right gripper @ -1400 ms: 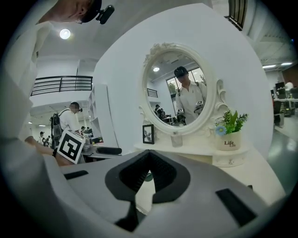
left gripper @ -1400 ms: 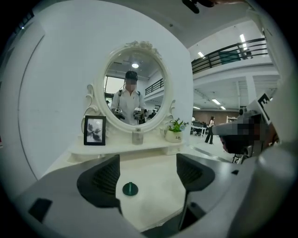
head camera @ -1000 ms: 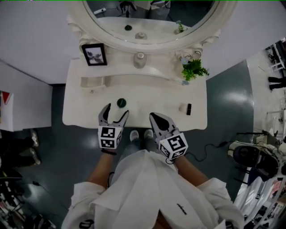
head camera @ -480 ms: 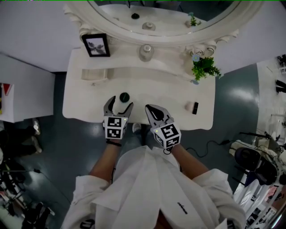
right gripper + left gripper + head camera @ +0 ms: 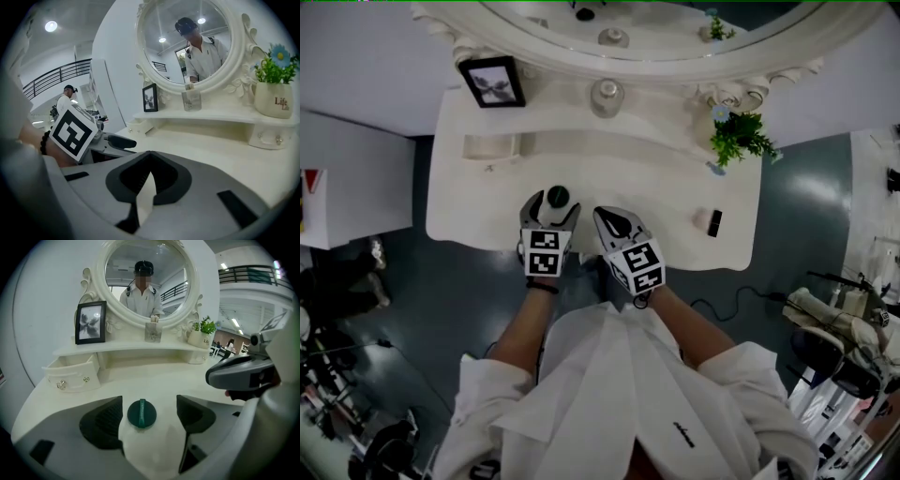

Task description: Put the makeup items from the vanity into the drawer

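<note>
Presently, your left gripper (image 5: 552, 208): jaws spread wide over the front edge of the white vanity top (image 5: 637, 178), left of its middle. Between the jaws, touching neither, lies the round dark green compact (image 5: 141, 413), flat on the top, with a raised bar across its lid. Your right gripper (image 5: 605, 217): jaws pressed together at the tips, nothing in them, held just beside the left one at the same front edge. Small black stick-shaped makeup item (image 5: 715, 222): near the front right corner of the top, well apart from both grippers, with a small pale piece just beside it. Small white drawer with two knobs (image 5: 492, 147): drawn out at the left end of the raised shelf, toward the rear left corner. Black picture frame (image 5: 492, 82): upright on the shelf behind the drawer. Clear glass bottle (image 5: 607, 96): middle of the shelf, below the oval white-framed mirror (image 5: 656, 28). Green plant in a white pot (image 5: 739, 136): right end of the shelf.
</note>
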Demonstrator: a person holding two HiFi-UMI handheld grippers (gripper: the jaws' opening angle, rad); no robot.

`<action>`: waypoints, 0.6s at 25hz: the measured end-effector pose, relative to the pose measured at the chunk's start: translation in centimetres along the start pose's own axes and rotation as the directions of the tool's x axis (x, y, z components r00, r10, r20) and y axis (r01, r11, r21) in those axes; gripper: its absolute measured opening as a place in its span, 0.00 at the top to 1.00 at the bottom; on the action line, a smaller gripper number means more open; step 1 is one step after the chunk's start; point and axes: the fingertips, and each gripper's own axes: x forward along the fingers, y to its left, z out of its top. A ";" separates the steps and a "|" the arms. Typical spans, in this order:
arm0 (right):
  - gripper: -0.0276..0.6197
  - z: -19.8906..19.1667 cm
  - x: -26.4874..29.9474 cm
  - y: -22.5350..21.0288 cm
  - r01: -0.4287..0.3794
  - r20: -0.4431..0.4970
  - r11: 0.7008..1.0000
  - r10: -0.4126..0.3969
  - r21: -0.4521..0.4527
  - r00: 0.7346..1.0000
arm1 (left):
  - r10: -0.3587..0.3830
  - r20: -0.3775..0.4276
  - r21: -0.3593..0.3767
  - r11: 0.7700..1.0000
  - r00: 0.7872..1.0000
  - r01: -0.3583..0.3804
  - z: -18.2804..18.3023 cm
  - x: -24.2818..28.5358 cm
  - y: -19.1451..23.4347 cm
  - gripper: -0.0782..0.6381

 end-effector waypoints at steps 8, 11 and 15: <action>0.93 -1.0 1.7 -0.7 -0.026 -0.029 1.000 0.027 0.014 0.999 | 0.031 -0.062 -0.027 0.999 0.998 -0.033 -1.1 2.0 0.8 0.37; 0.93 -1.3 2.2 -0.8 -0.037 -0.039 0.999 0.037 0.014 0.999 | 0.035 -0.080 -0.040 0.998 0.996 -0.038 -1.5 2.4 0.9 0.39; 0.93 -1.6 3.0 -1.2 -0.045 -0.054 0.999 0.046 0.010 0.997 | 0.039 -0.094 -0.043 0.998 0.995 -0.044 -1.9 2.9 1.3 0.40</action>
